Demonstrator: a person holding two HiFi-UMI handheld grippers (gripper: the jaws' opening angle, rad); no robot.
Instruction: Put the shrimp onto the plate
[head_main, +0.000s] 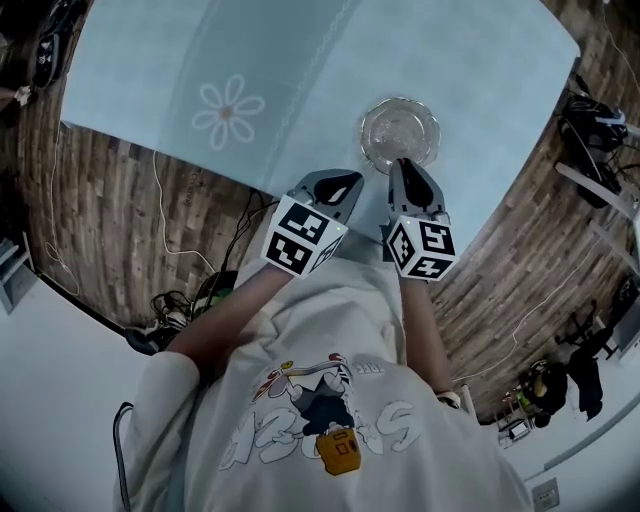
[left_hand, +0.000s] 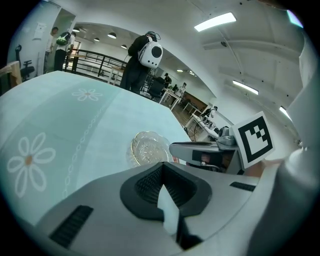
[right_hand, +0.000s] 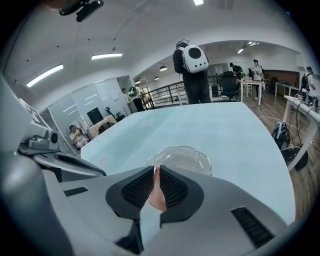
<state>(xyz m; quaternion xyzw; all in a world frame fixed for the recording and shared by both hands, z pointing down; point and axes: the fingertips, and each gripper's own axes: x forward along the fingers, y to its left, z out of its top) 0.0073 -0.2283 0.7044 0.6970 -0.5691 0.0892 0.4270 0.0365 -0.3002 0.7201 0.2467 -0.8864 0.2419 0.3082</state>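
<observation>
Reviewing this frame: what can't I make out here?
Shrimp: only a pink sliver shows in the right gripper view. The right gripper's pads cover the rest, and the head view hides it entirely.
Glass plate: its near rim is cut off by each gripper's own body in both gripper views.

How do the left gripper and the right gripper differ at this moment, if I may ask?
The right gripper is shut on a pink shrimp; the left gripper is shut on nothing. The right gripper's tips reach the plate's rim; the left gripper points beside it, over the tablecloth. Both are grey with marker cubes.
</observation>
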